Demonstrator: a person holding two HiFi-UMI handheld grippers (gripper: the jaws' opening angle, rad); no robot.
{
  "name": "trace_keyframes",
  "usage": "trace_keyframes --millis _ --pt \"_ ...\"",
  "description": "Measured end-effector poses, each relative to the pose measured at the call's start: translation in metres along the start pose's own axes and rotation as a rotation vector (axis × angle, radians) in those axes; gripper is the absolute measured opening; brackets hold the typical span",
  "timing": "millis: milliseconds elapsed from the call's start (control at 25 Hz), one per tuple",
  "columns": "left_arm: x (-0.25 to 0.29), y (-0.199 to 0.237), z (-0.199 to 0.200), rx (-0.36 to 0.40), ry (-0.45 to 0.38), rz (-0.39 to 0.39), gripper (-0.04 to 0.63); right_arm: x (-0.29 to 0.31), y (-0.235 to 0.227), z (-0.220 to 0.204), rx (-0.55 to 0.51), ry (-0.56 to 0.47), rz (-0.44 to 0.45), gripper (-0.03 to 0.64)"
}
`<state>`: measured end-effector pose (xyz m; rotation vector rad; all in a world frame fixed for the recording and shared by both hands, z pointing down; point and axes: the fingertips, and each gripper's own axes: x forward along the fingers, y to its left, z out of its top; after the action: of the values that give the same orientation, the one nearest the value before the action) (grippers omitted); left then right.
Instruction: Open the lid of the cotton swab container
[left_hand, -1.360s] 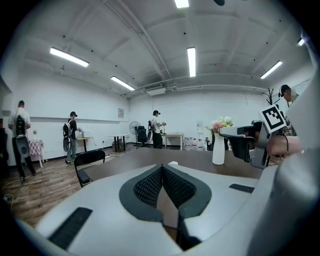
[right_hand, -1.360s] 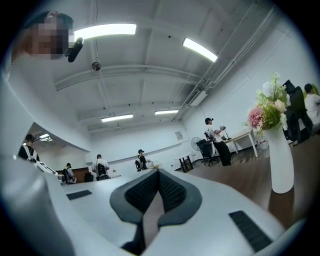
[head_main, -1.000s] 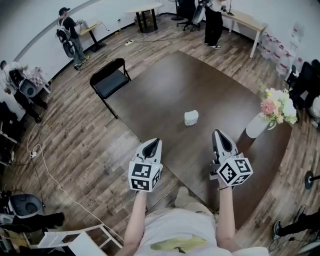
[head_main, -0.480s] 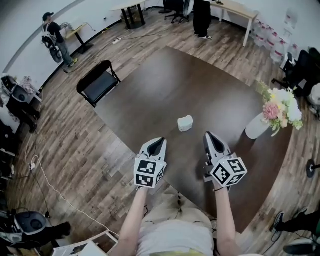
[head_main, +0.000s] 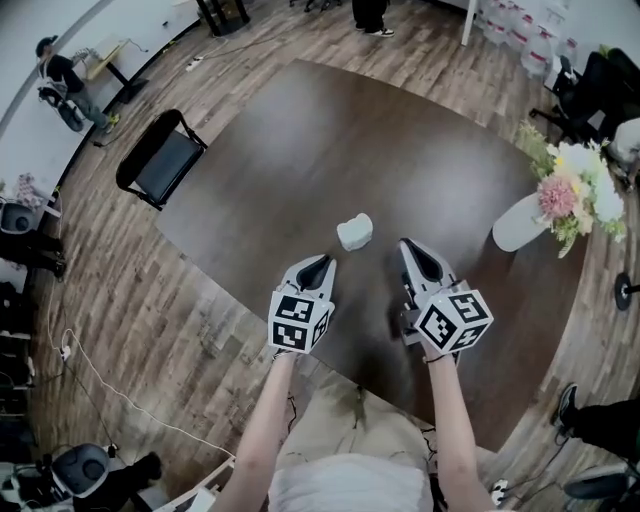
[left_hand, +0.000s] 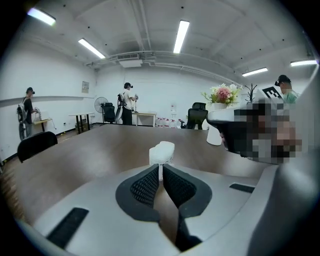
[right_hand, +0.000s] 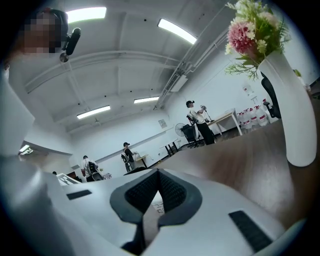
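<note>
A small white cotton swab container (head_main: 354, 231) stands on the dark brown table (head_main: 330, 130), lid down. In the left gripper view the container (left_hand: 162, 152) sits straight ahead, just past the jaw tips. My left gripper (head_main: 321, 262) hovers a short way in front of it and slightly left, shut with nothing between its pads. My right gripper (head_main: 409, 246) is to the container's right, a little apart from it, also shut and empty. In the right gripper view its gripper (right_hand: 157, 172) points up and across the table; the container is hidden there.
A white vase with pink and white flowers (head_main: 575, 195) stands at the table's right edge, seen close as a vase (right_hand: 287, 112) in the right gripper view. A black folding chair (head_main: 158, 160) stands left of the table. People stand far off around the room.
Both grippers have moved forward over the table toward the container. The head view has shifted forward and down, so the container now lies close to both jaw tips.
</note>
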<state>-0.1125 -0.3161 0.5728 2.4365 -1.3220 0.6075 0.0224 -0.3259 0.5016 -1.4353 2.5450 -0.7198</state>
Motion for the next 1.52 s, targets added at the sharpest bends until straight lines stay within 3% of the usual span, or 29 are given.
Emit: trace_keyframes --millis 120,200,480,1040,1360,1520 --pt "0.016 -0.001 -0.010 0.001 0.024 -0.032 0.034 0.001 -0.006 -0.007 0.010 0.011 -0.016 0.021" --pt "0.025 -0.001 -0.014 -0.004 0.038 -0.062 0.150 0.002 -0.008 -0.011 0.016 0.016 -0.024 0.021" --pt "0.060 0.000 -0.019 0.056 0.073 -0.134 0.251 0.010 -0.016 -0.020 0.039 0.026 -0.045 0.021" --pt "0.098 -0.002 -0.020 0.130 0.152 -0.209 0.262 0.005 -0.037 -0.025 0.070 0.015 -0.105 0.021" --pt "0.097 -0.006 -0.018 0.190 0.145 -0.224 0.255 0.005 -0.039 -0.028 0.085 0.020 -0.113 0.021" --pt "0.097 -0.008 -0.019 0.175 0.147 -0.236 0.250 0.003 -0.042 -0.029 0.085 0.025 -0.123 0.021"
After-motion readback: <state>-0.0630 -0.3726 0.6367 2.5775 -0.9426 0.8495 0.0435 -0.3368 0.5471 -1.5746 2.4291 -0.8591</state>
